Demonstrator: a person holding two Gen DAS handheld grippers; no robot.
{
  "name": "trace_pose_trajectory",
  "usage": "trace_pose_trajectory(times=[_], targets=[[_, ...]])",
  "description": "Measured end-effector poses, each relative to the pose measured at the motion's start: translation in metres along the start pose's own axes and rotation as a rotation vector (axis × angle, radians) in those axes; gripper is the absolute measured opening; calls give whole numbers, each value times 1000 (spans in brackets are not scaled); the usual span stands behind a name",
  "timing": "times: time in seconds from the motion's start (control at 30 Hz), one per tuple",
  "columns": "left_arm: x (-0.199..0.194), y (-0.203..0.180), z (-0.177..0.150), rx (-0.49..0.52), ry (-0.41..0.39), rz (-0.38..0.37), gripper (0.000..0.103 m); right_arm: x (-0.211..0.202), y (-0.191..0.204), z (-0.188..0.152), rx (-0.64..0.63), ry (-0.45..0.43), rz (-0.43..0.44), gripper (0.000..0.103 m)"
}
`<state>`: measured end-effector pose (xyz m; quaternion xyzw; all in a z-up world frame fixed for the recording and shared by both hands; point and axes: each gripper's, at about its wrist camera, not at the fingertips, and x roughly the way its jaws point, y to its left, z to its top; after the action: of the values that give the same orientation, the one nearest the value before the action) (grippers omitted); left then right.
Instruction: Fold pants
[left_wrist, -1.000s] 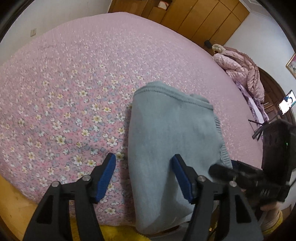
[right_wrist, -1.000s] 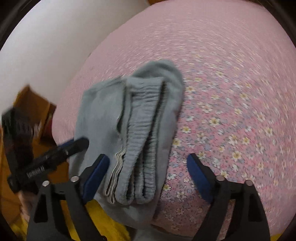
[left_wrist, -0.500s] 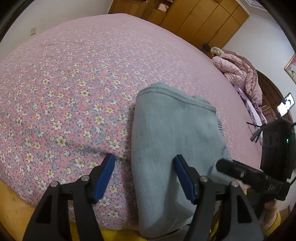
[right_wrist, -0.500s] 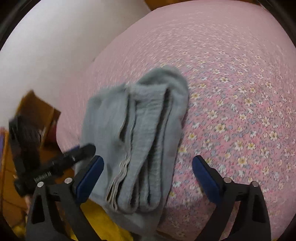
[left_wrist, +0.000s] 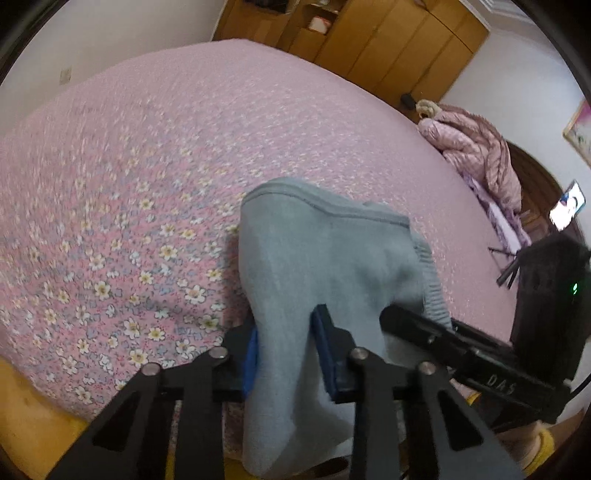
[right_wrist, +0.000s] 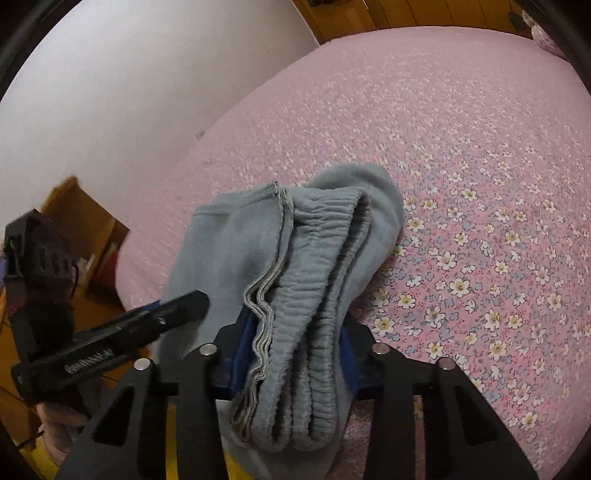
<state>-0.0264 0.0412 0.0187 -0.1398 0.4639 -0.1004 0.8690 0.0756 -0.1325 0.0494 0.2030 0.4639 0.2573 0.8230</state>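
1. Grey sweatpants (left_wrist: 325, 266), folded into a thick bundle, at the near edge of the flowery pink bedspread (left_wrist: 129, 184), near end hanging off.
2. Long way of the bundle: near to far.
3. Left gripper (left_wrist: 286, 354) pinched on the plain left edge.
4. Right gripper (right_wrist: 291, 350) pinched on the ribbed waistband (right_wrist: 317, 280) layers, right side.
5. Both at the near end, equally close; far end loose on the bed.

The left gripper (left_wrist: 286, 356) has its two blue fingers (left_wrist: 252, 356) squeezed close together on the pants (left_wrist: 325, 266) (near the bed's edge), and the right gripper (right_wrist: 291, 349) pinches the same pants just beside it.
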Motion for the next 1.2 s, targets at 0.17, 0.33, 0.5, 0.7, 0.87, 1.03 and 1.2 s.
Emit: trace_pose_trajectory(times=[0.17,0.33,0.5,0.7,0.87,1.03,1.2], targets=[[-13,-18,0,33,-17,-6,24,-26,-1,5,-37,-34,-3,39],[-19,-39,8,68,-30,-43,24,-51,-11,10,-15,-70,8,39],[-9,-72,23,126,-31,-66,24,-80,-33,21,-5,-110,-22,39],[15,-109,45,169,-25,-106,24,-102,-63,38,12,-129,-55,39],[45,-130,67,194,-5,-120,24,-107,-87,58,0,-133,-100,39],[85,-131,78,214,45,-119,24,-85,-112,67,26,-103,-126,39],[127,-123,80,199,95,-90,28,-46,-128,68,74,-55,-149,44]])
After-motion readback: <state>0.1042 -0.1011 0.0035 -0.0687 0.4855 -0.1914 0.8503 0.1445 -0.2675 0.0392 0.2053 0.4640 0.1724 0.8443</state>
